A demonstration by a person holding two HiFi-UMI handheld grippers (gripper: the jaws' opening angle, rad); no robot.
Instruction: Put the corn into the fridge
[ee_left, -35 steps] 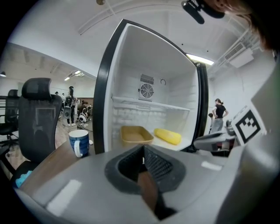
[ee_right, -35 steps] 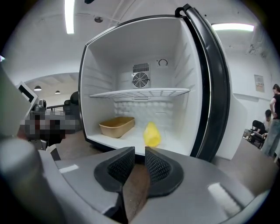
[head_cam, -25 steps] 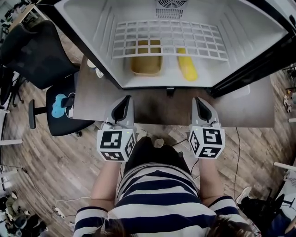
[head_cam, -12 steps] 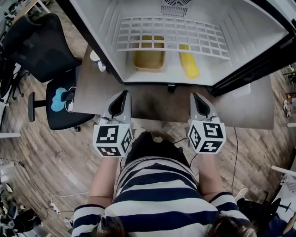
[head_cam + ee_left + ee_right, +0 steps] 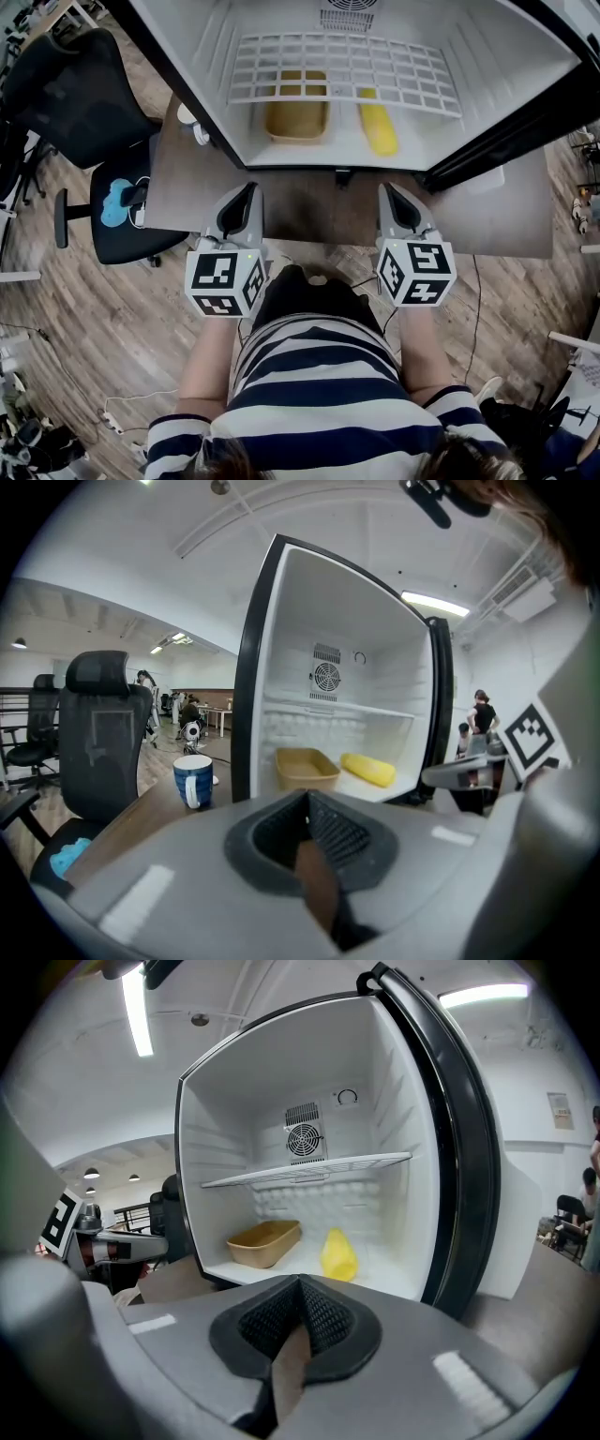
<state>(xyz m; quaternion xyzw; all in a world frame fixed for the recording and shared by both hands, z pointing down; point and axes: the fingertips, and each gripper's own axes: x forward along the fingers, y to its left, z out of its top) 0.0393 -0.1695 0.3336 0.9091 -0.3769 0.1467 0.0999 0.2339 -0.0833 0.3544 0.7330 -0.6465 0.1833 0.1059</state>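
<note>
Corn, a smooth yellow cob point(image 5: 378, 128), is in neither gripper: left gripper point(image 5: 246, 199) and right gripper point(image 5: 394, 199) both show jaws pressed together on nothing, over the near part of the brown wooden table point(image 5: 309, 211). Cob lies on the floor of the open white fridge point(image 5: 487, 56), just beside a shallow tan tray point(image 5: 296, 117), under a white wire shelf point(image 5: 347, 66). Placing looks done; next, likely swinging the black-edged door point(image 5: 469, 1147) shut. Blue-and-white mug point(image 5: 193, 780) on table; black office chair point(image 5: 66, 94), wood-plank floor point(image 5: 94, 319).

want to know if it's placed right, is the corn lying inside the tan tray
No, the corn lies on the fridge floor just right of the tan tray, apart from it.
</note>
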